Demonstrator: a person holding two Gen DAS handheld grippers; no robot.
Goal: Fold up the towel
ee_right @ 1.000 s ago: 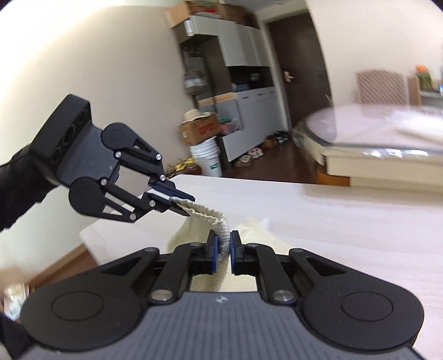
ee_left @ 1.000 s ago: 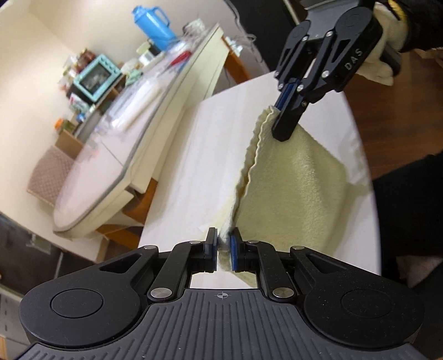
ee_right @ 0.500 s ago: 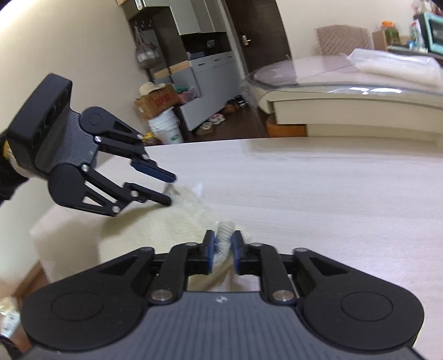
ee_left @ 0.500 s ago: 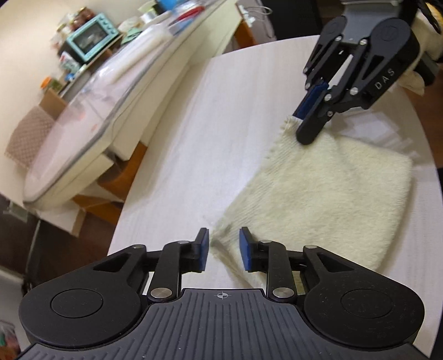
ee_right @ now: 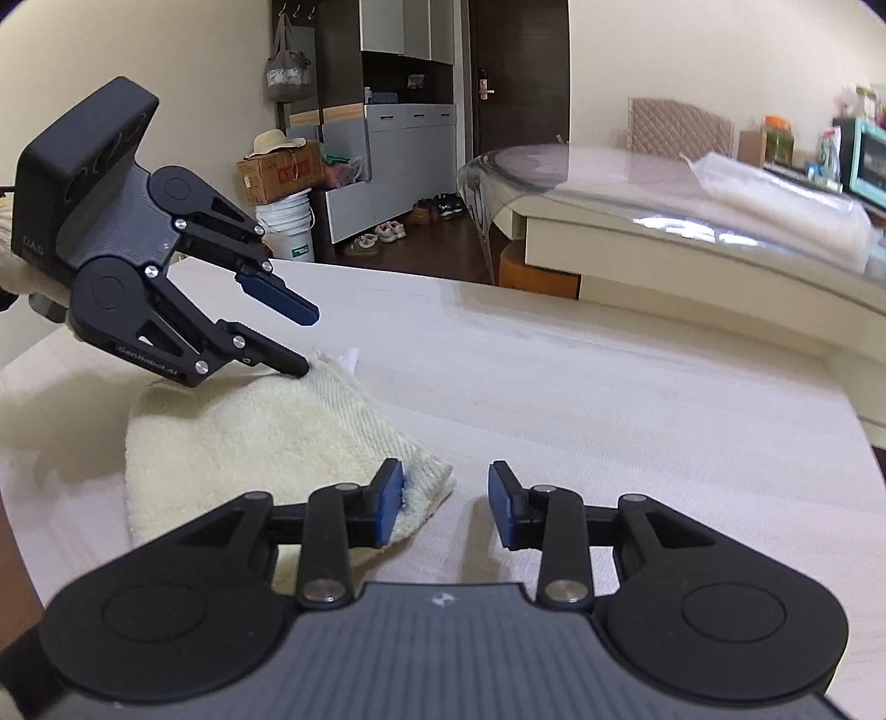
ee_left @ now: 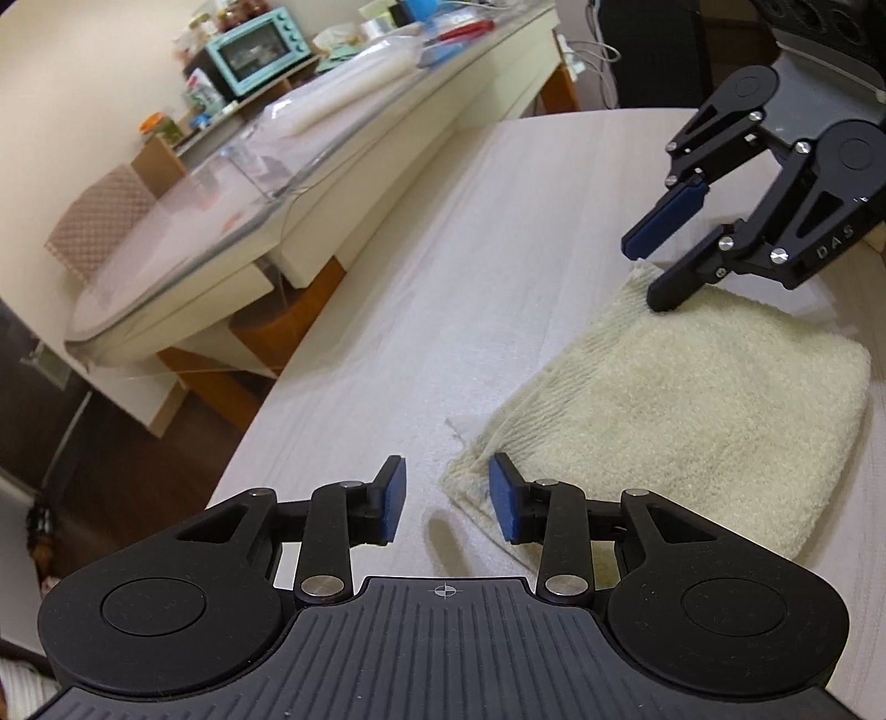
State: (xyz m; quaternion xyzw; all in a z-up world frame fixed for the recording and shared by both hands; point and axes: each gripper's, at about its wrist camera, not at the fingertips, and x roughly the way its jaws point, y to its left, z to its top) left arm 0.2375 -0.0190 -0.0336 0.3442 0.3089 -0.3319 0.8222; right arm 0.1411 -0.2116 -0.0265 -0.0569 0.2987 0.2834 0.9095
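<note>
A cream towel point(ee_left: 692, 415) lies folded and flat on the pale wooden table point(ee_left: 443, 277). My left gripper point(ee_left: 446, 487) is at its near corner with jaws opening; the corner lies loose by the right pad, not pinched. In the right wrist view this gripper point(ee_right: 304, 343) has its lower fingertip resting on that corner. My right gripper point(ee_left: 645, 274) is at the far corner, jaws opening, lower finger touching the cloth. From its own camera the right gripper point(ee_right: 446, 493) has the towel point(ee_right: 238, 437) corner beside its left pad, unpinched.
The table's rounded edge point(ee_left: 243, 443) drops to dark floor at the left. Beyond it stands a glass-topped table point(ee_left: 221, 221) with plastic wrap and a teal oven point(ee_left: 257, 50). A cabinet, a bucket point(ee_right: 288, 224) and shoes are at the far wall.
Both grippers came down with the towel's edge, which hung pinched between their pads, and opened. The towel now lies flat on the table, released.
</note>
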